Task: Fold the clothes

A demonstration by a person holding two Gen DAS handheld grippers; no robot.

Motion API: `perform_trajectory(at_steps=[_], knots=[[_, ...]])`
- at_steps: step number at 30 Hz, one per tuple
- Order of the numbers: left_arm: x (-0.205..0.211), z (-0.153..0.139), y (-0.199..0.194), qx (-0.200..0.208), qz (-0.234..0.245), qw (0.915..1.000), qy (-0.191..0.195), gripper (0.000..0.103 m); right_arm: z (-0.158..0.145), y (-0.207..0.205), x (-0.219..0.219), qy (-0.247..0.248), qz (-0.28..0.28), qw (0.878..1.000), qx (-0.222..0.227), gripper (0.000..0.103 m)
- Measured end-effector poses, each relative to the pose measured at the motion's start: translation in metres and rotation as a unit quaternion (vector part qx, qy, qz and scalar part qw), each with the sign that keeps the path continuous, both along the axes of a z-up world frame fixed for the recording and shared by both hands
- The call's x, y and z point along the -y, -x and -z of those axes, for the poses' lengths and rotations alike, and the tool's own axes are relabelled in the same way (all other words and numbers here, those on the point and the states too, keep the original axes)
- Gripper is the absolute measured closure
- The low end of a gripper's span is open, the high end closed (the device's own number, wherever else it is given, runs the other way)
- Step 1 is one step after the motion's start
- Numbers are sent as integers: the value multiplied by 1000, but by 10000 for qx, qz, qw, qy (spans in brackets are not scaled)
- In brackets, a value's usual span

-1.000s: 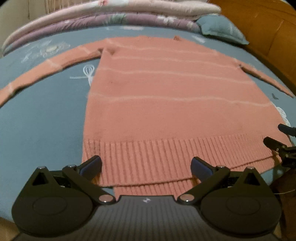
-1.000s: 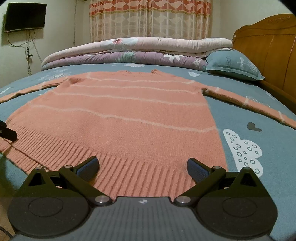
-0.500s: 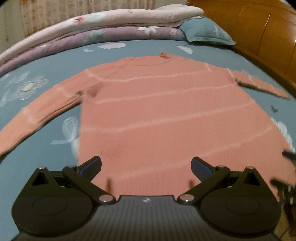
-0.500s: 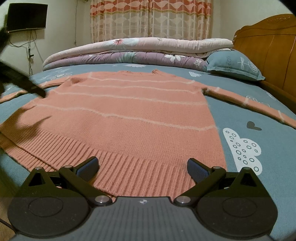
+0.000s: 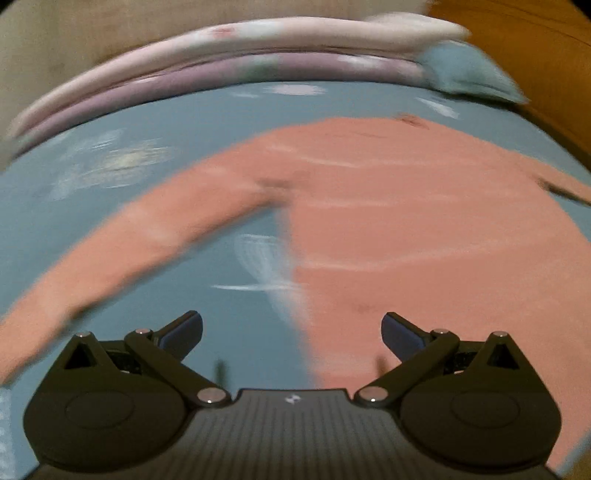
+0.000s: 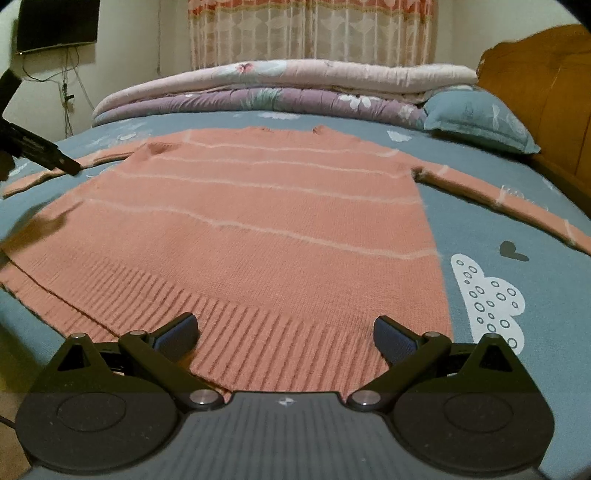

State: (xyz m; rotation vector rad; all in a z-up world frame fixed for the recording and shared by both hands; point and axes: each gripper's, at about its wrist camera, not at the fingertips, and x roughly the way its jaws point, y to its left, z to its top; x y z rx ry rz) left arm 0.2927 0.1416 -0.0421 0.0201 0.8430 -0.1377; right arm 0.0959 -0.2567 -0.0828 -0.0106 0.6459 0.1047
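Note:
A salmon-pink knit sweater point(image 6: 258, 221) with thin pale stripes lies flat on the bed, both sleeves spread out. My right gripper point(image 6: 286, 332) hovers open over the ribbed hem point(image 6: 236, 325) near the bed's front edge, holding nothing. My left gripper point(image 5: 291, 334) is open and empty above the sweater's left side edge, with the left sleeve point(image 5: 122, 251) stretching away to the left. That view is blurred by motion. In the right wrist view the left gripper point(image 6: 40, 153) shows as a dark bar at the far left, above the left sleeve.
The blue patterned bedsheet point(image 6: 517, 236) surrounds the sweater. Folded pink and purple quilts point(image 6: 277, 92) and a blue pillow point(image 6: 476, 118) lie at the far end. A wooden headboard point(image 6: 546, 88) stands on the right. A curtain and a wall-mounted screen point(image 6: 55, 26) are behind.
My left gripper has lifted from the hem and travelled forward and left along the sweater's left side, toward the left sleeve. The right gripper has stayed put over the hem.

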Motion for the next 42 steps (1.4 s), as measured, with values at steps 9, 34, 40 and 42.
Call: perform_trajectory(at_steps=[9,34,40,42], knots=[[-115,22,-70,-210,-1451,9883,419,1,-20,-18,-1,-592,-10,9982,24,0],[74,-16,47,11,1142,9935,32,1,-2,-3,24,-136,446,9987,-227,0],[137,-9,88,-147,2008,9788,390,1,-7,-18,28,-352,489,9980,-203,0],[146,0,91,-235,2018,9783,406,1,-9,-23,29,-424,503,9976,-195,0]])
